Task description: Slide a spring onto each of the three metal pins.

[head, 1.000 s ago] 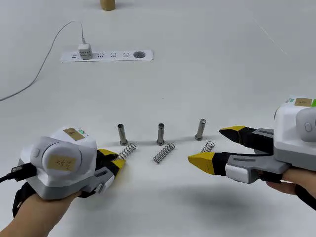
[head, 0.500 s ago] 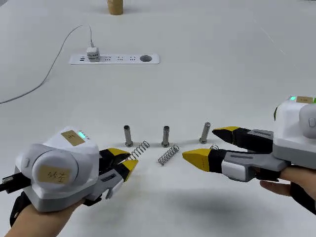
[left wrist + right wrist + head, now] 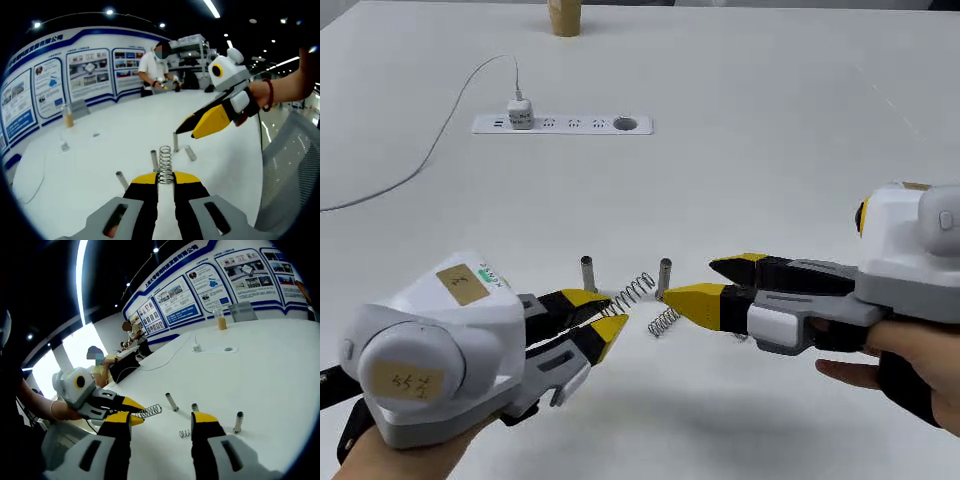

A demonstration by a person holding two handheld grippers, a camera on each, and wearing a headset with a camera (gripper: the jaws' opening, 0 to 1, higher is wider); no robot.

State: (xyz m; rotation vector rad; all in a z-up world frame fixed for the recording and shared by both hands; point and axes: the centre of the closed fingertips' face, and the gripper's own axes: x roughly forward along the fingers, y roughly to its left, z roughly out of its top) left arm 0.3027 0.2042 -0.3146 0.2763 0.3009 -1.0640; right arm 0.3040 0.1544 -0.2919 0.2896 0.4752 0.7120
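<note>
Two metal pins (image 3: 587, 272) (image 3: 665, 275) stand upright on the white table (image 3: 770, 150); all three pins (image 3: 171, 401) (image 3: 195, 407) (image 3: 239, 421) appear in the right gripper view. My left gripper (image 3: 602, 310) (image 3: 165, 178) is shut on one end of a spring (image 3: 632, 290) (image 3: 165, 162), which sticks out past its yellow tips, lifted off the table. A second spring (image 3: 663, 320) (image 3: 185, 433) lies flat near the middle pin. My right gripper (image 3: 705, 283) (image 3: 160, 422) hovers open with nothing in it, just right of the middle pin, covering the right-hand pin in the head view.
A white power strip (image 3: 562, 124) with a plugged-in charger (image 3: 521, 110) and its cable (image 3: 420, 165) lies at the back of the table. A tan cup (image 3: 564, 15) stands at the far edge. People stand beyond the table in both gripper views.
My left gripper has closed on the left spring and lifted it off the table. My right gripper has moved left toward the middle pin, still open.
</note>
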